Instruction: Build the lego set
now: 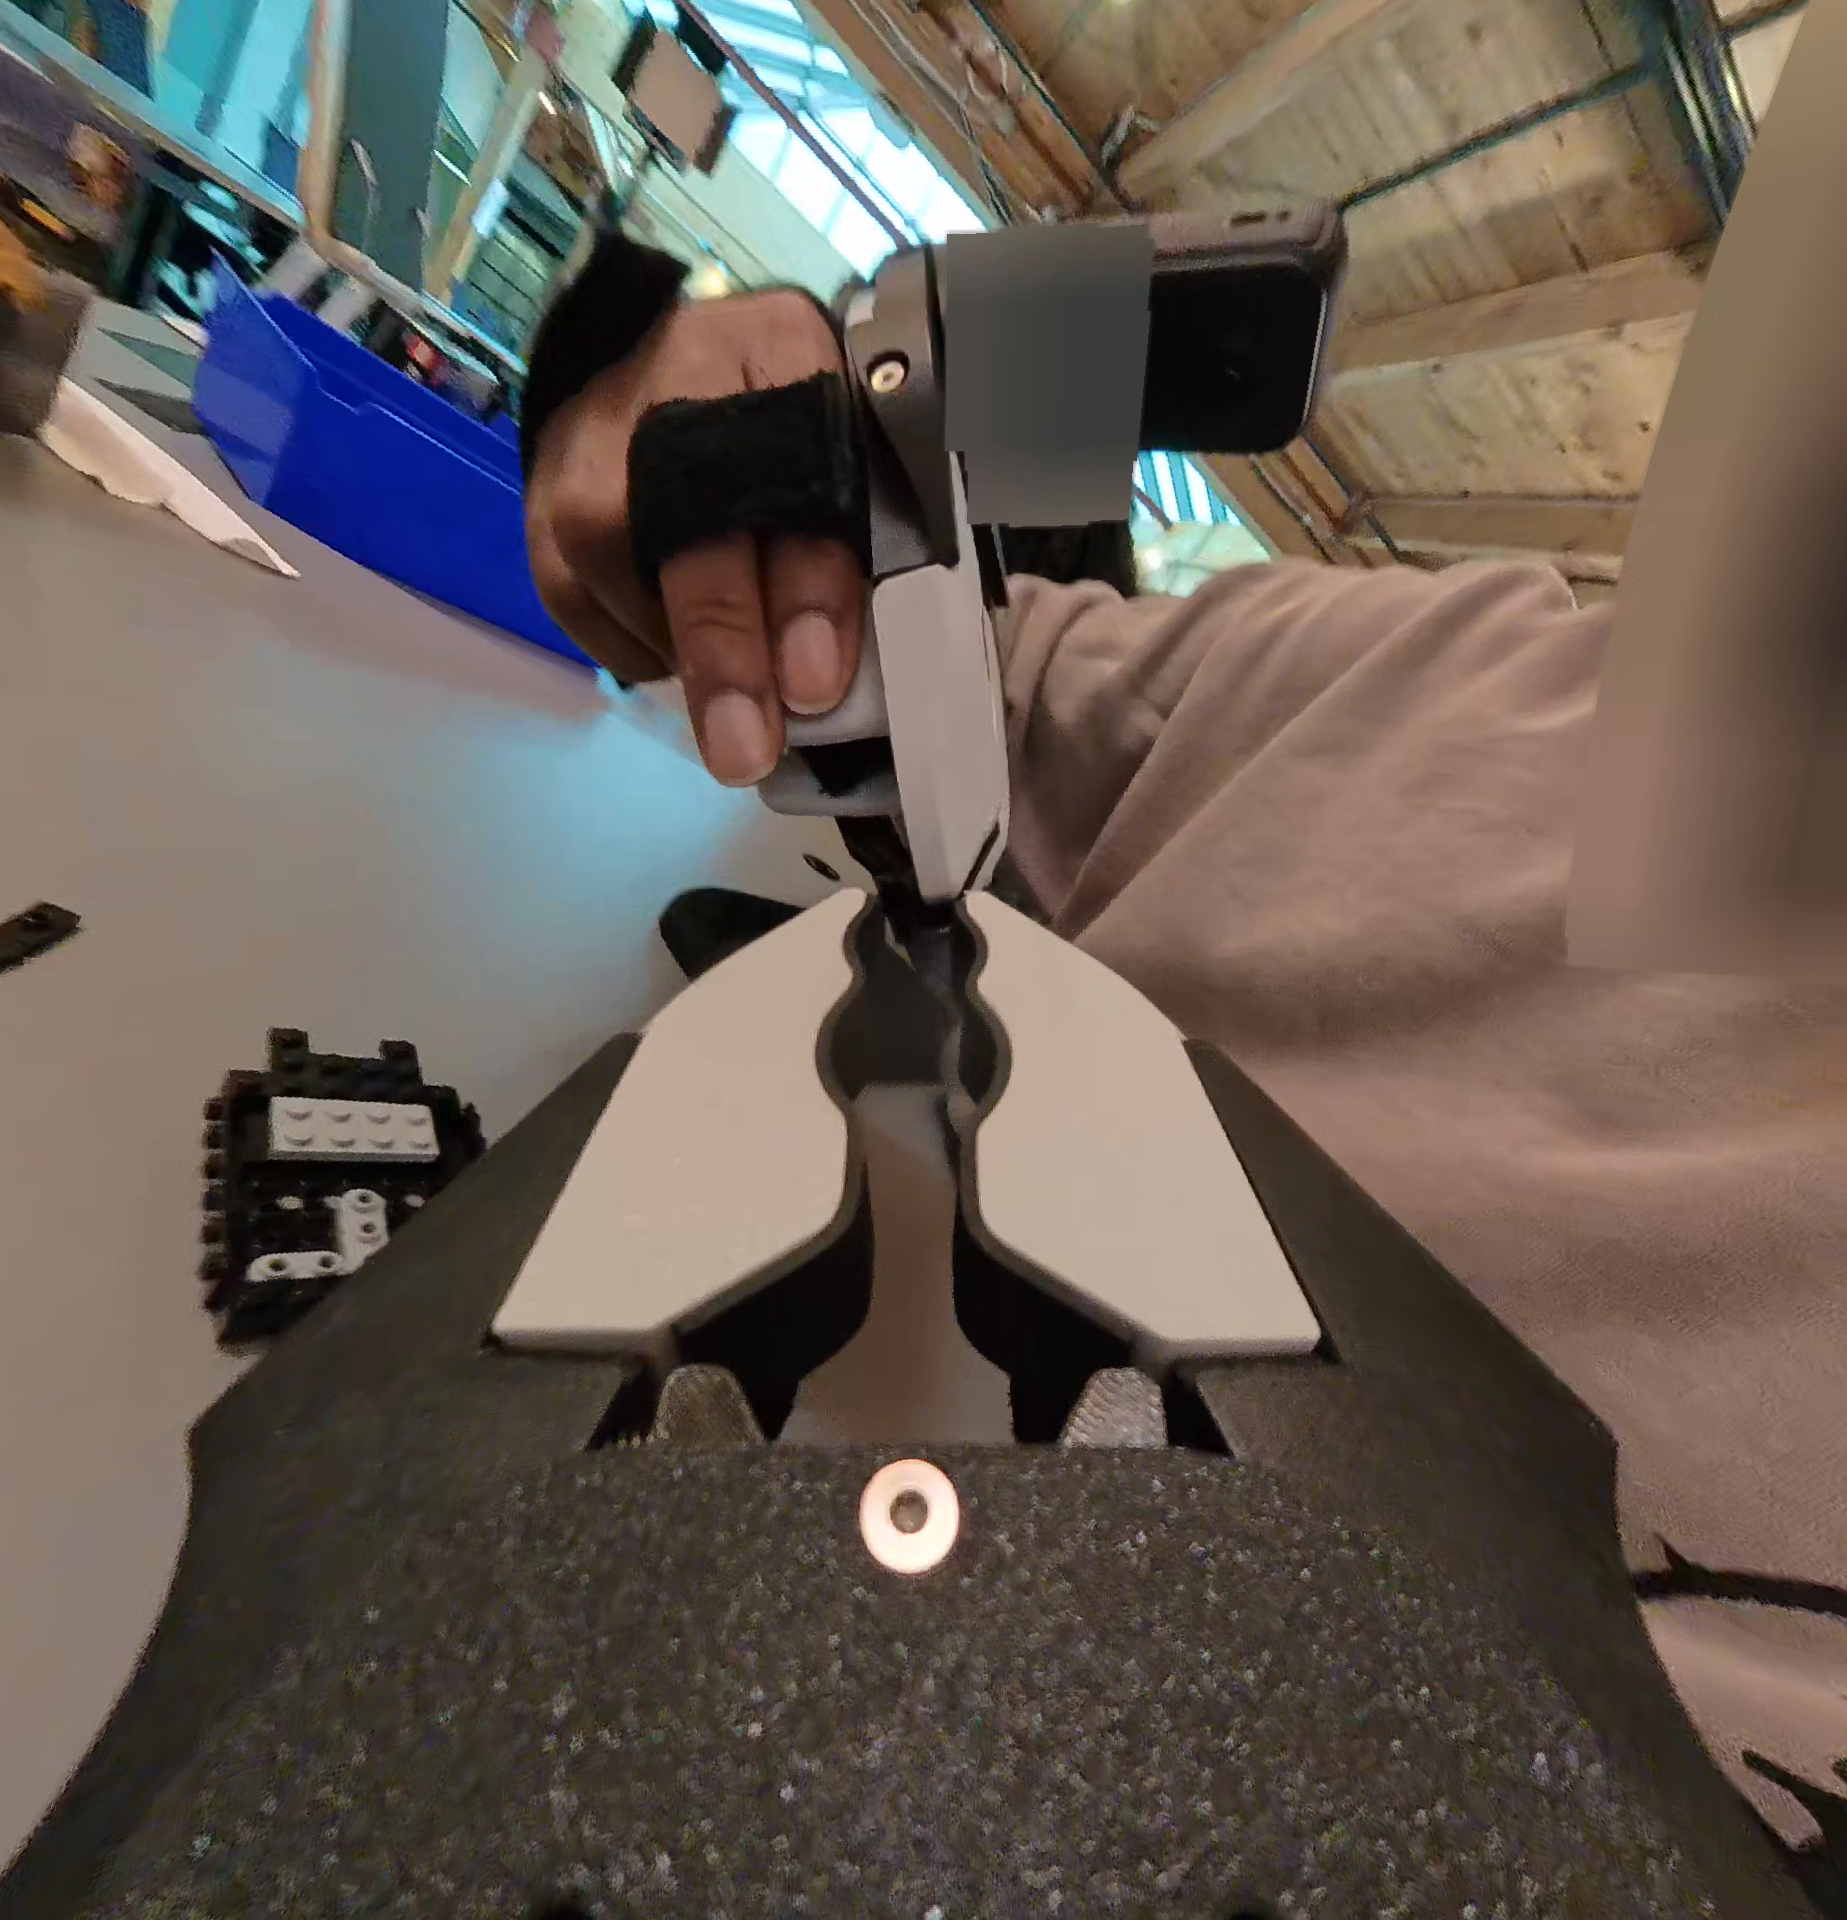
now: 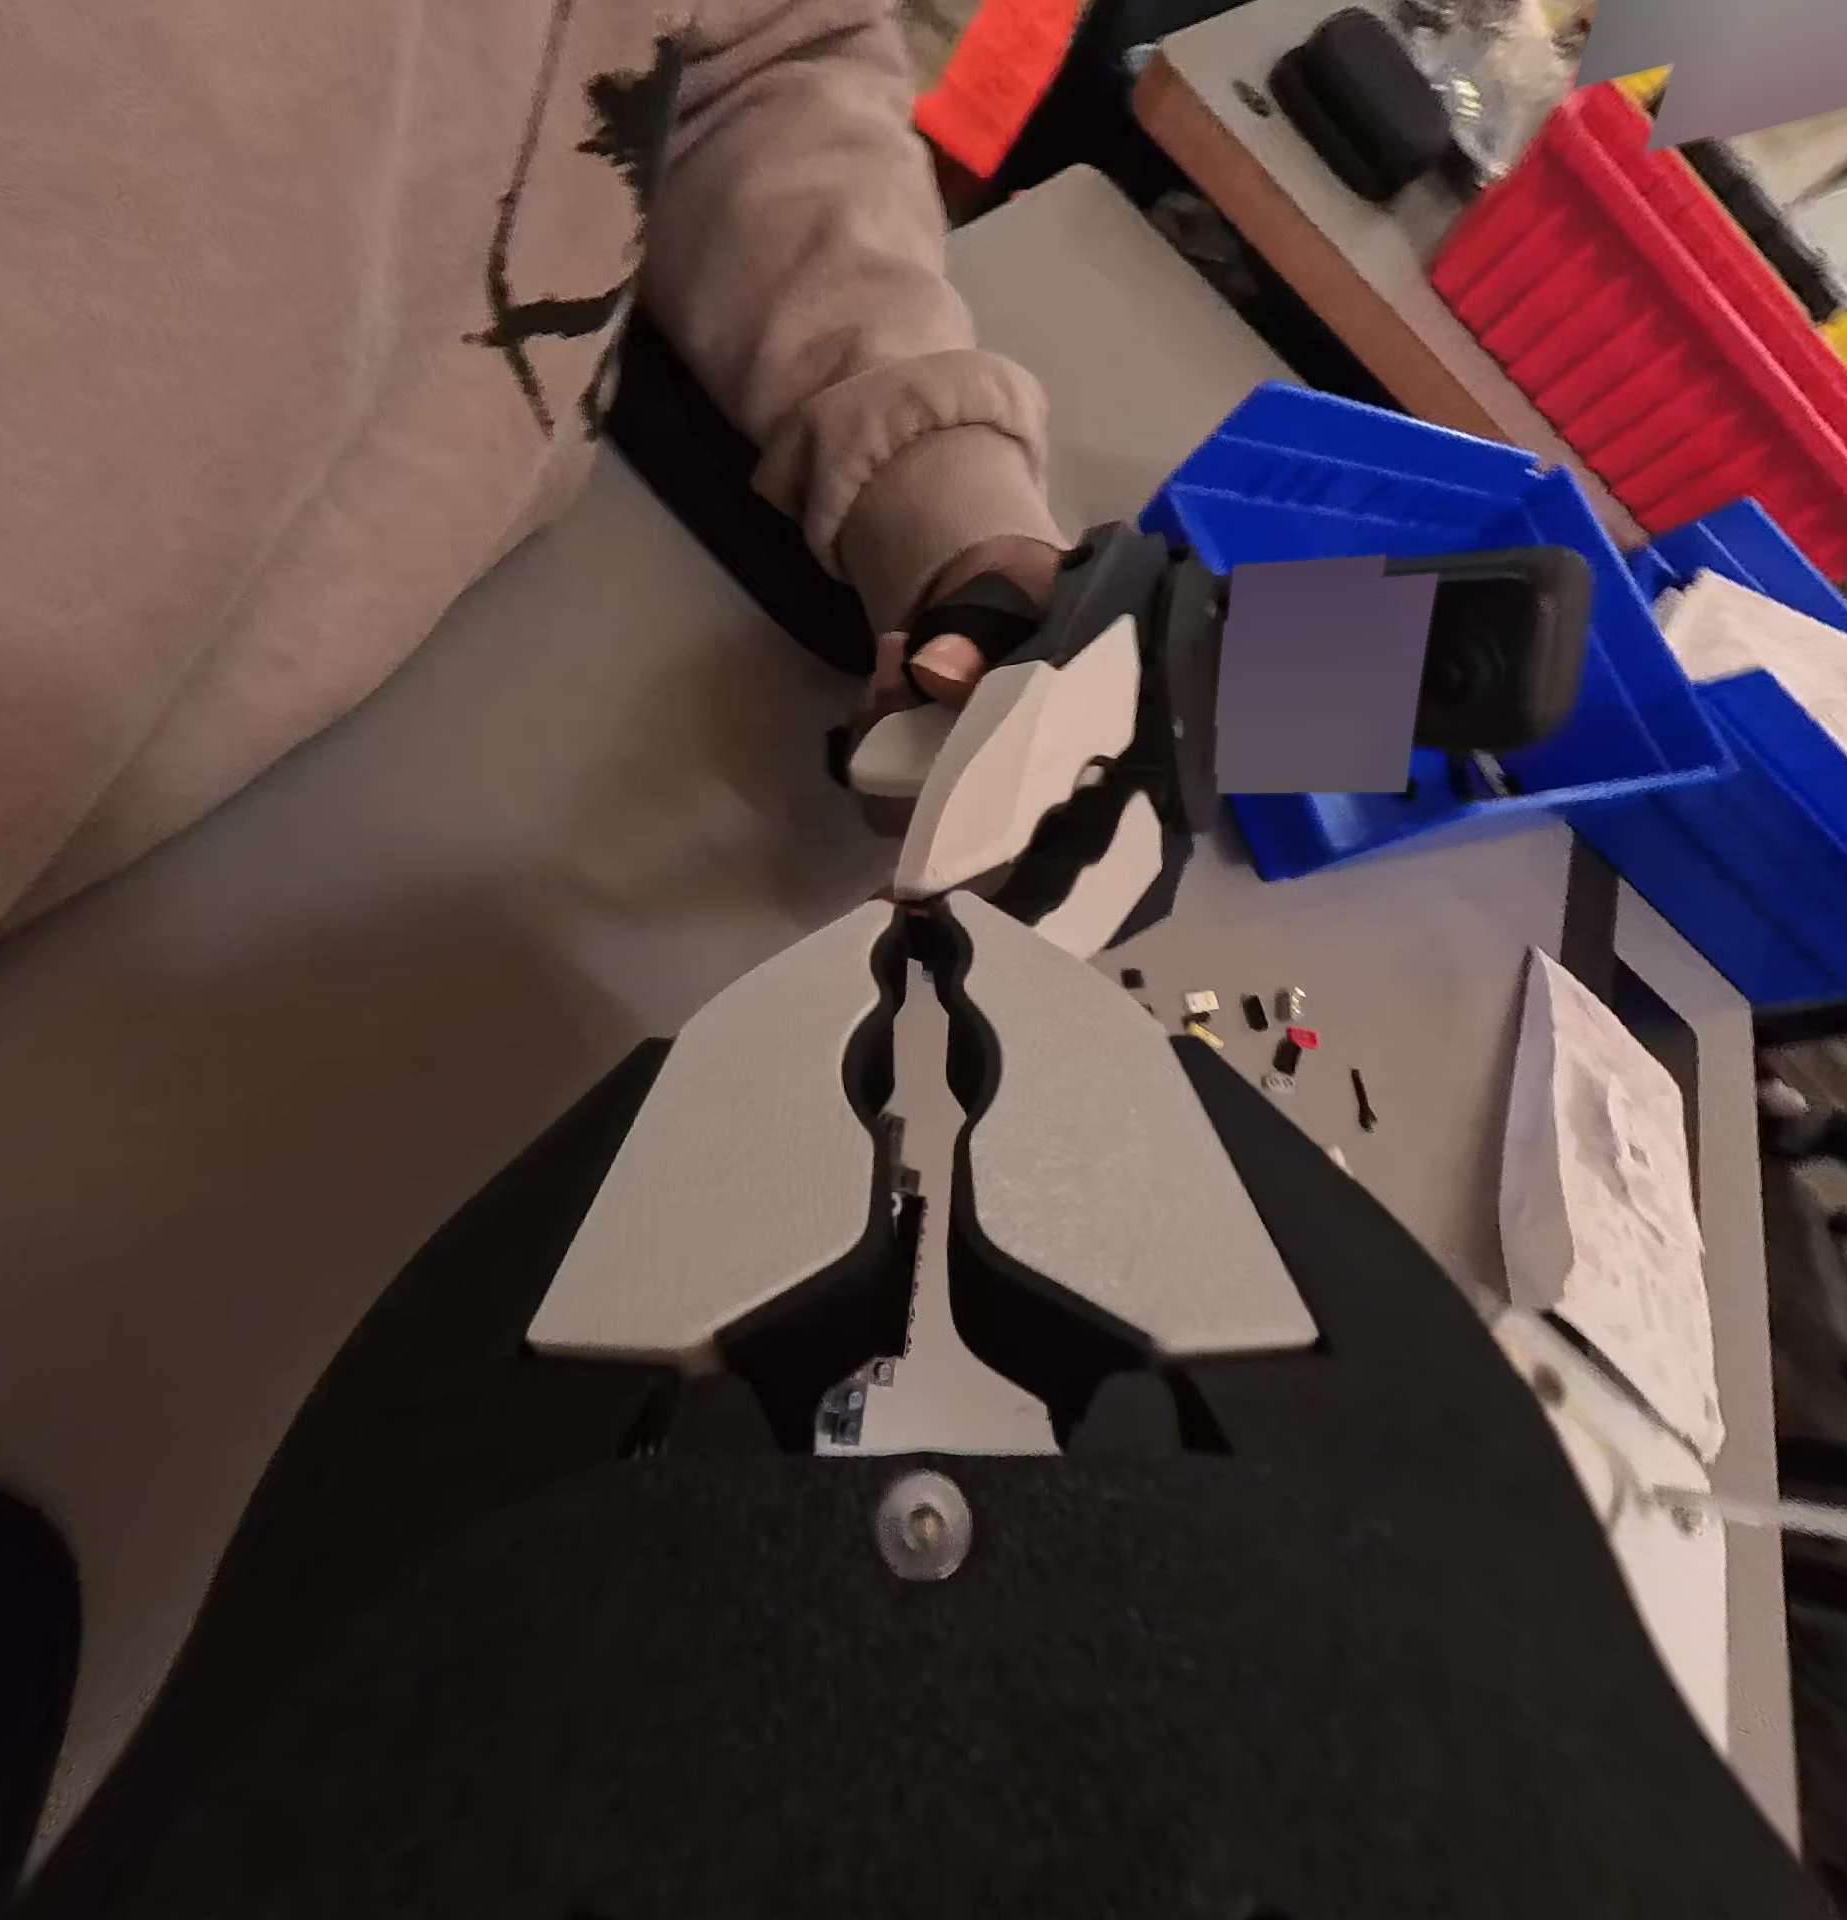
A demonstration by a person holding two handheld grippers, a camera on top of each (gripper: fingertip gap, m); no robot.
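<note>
My two grippers meet tip to tip above the table. In the left wrist view my left gripper (image 1: 914, 920) is nearly shut on a small black lego piece (image 1: 929, 971), and the right gripper's fingers (image 1: 950, 790) come down onto its tips. In the right wrist view my right gripper (image 2: 914, 914) is pinched on a tiny reddish piece (image 2: 911, 902), mostly hidden. The left gripper's fingers (image 2: 1002, 758) touch it from above. A black lego build (image 1: 327, 1174) with grey plates lies on the table to the left. It shows through the finger gap (image 2: 903, 1278).
Several loose small lego pieces (image 2: 1262, 1029) lie on the table on the right, near a paper sheet (image 2: 1594, 1174). Blue bins (image 2: 1418, 582) and red bins (image 2: 1646, 291) stand behind. A blue bin (image 1: 358, 447) and a black plate (image 1: 15, 940) show at left. The person's beige sleeve (image 1: 1314, 831) is close. Left and right tips are no more than a few centimetres apart.
</note>
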